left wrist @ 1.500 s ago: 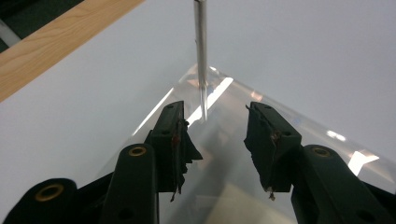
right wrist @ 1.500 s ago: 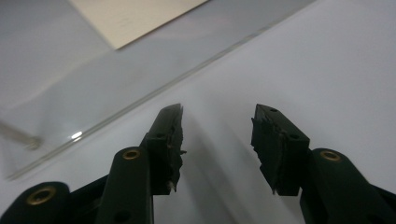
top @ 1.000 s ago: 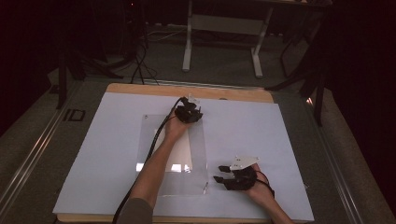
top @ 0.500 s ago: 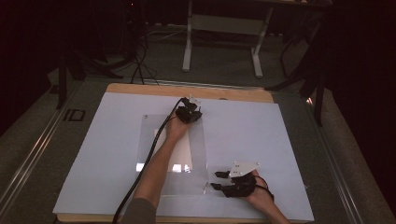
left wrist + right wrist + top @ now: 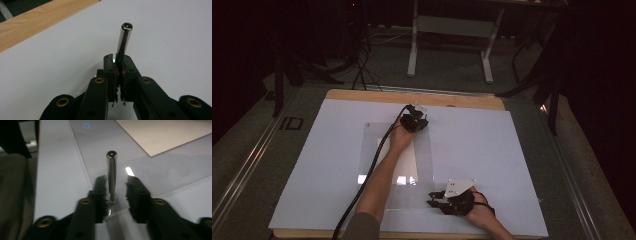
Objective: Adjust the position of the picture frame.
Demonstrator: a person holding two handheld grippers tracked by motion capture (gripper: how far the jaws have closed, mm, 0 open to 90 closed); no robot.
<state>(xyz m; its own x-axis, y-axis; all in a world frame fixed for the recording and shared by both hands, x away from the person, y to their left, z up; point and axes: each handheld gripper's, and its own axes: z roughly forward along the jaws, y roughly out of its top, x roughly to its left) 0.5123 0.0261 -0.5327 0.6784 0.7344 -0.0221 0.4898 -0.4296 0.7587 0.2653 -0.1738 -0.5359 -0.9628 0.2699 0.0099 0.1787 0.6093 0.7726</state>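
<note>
1. Pins are half hiding: jaws are covering the foot of the left pin [image 5: 124, 41]; the right pin [image 5: 111, 176] is blurring low down.
2. Left gripper [image 5: 414, 120], arm stretching toward the sheet's [image 5: 492, 140] far edge, is clenching its pin.
3. Right gripper [image 5: 435, 199], lying by the near edge, has been closing, not yet pressing its pin.

Both grippers [image 5: 414, 120] [image 5: 439, 200] were black, with brass-ringed screw holes behind the fingers [image 5: 110, 68]; the right gripper bore a grey three-cornered plate [image 5: 459, 187].
</note>
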